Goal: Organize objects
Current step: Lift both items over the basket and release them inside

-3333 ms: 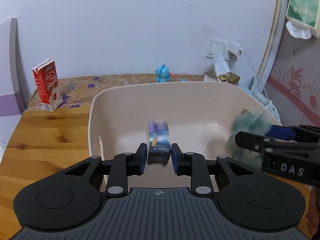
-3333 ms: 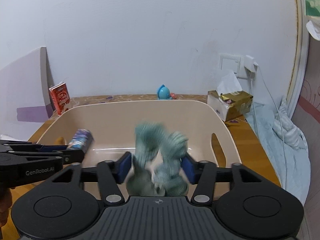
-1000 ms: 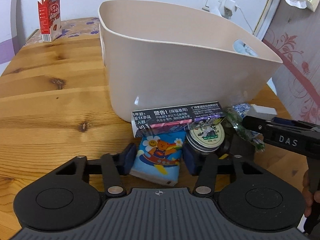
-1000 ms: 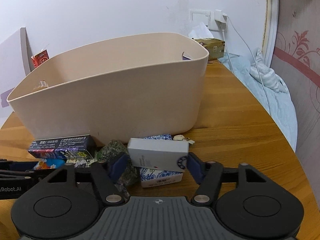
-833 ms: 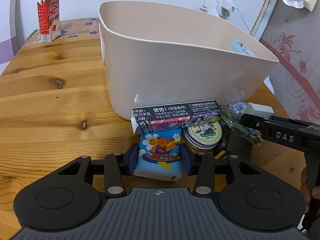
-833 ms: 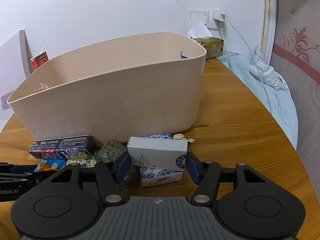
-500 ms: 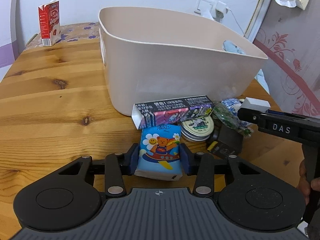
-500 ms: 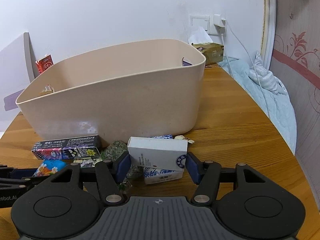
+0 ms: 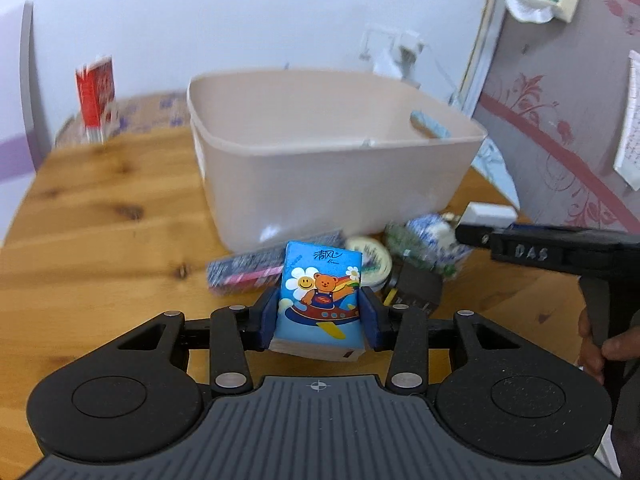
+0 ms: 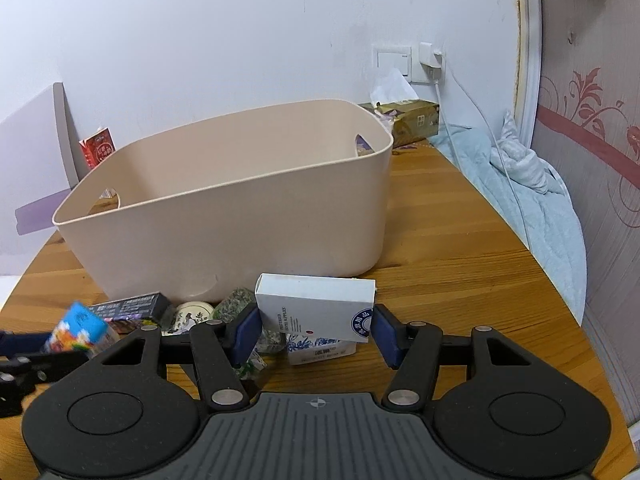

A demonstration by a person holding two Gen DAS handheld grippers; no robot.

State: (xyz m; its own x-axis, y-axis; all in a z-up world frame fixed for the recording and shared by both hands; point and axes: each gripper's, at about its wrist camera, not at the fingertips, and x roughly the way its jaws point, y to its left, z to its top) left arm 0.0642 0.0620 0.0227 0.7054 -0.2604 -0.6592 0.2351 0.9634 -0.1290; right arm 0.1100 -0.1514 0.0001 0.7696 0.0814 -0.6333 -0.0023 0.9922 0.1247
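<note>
My left gripper (image 9: 320, 320) is shut on a blue tissue pack with a cartoon bear (image 9: 318, 300) and holds it above the table, in front of the beige bin (image 9: 332, 160). The pack also shows in the right wrist view (image 10: 80, 330). My right gripper (image 10: 316, 334) is shut on a white box with a blue seal (image 10: 316, 306), lifted in front of the bin (image 10: 240, 216). On the table below lie a dark long box (image 9: 248, 268), a round tin (image 9: 370, 258), a green packet (image 10: 234, 304) and a blue-patterned pack (image 10: 320, 350).
A red carton (image 9: 95, 98) stands at the table's far left. A tissue box (image 10: 408, 120) sits by the wall socket (image 10: 394, 64). A light blue cloth (image 10: 520, 184) hangs off the right edge. A small black item (image 9: 418, 290) lies by the tin.
Both grippers have risen and tilted up with their loads: the tissue pack and the white box have come off the pile. The bin's inside now shows more.
</note>
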